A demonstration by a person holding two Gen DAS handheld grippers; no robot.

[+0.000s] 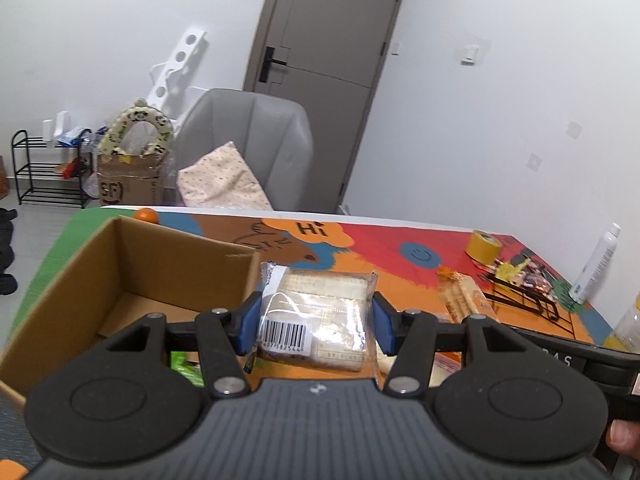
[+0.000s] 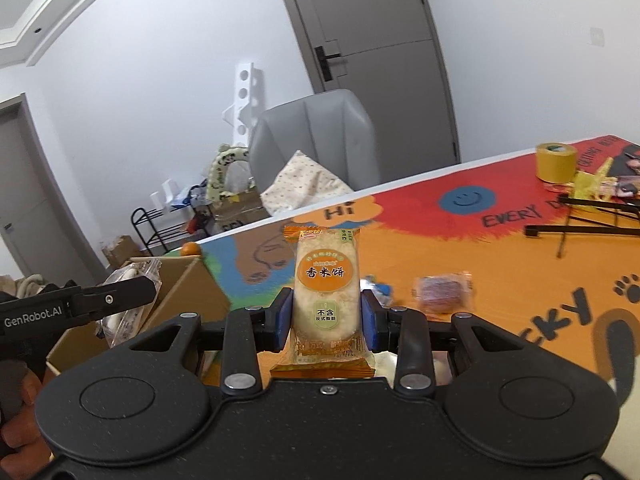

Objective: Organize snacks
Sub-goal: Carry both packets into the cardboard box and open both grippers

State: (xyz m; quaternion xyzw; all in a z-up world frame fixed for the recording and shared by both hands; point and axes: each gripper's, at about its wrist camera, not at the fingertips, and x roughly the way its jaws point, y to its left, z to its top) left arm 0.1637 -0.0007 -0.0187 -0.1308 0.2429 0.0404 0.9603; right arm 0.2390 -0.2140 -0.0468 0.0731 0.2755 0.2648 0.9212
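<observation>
My left gripper [image 1: 316,322] is shut on a clear-wrapped beige snack packet with a barcode [image 1: 320,316], held above the table just right of the open cardboard box [image 1: 120,264]. A green packet [image 1: 186,366] lies in the box. My right gripper [image 2: 325,316] is shut on an orange rice cracker packet [image 2: 326,292], held upright above the table. In the right wrist view the left gripper [image 2: 120,292] with its clear packet [image 2: 132,276] is over the box [image 2: 188,296]. A small reddish snack packet [image 2: 442,292] lies on the table.
The colourful table mat [image 1: 380,248] carries a yellow tape roll [image 1: 482,246], a black wire rack [image 1: 524,296] with snacks, a long cracker packet [image 1: 464,296], a white spray bottle [image 1: 596,264] and an orange [image 1: 147,215]. A grey chair [image 1: 248,144] stands behind the table.
</observation>
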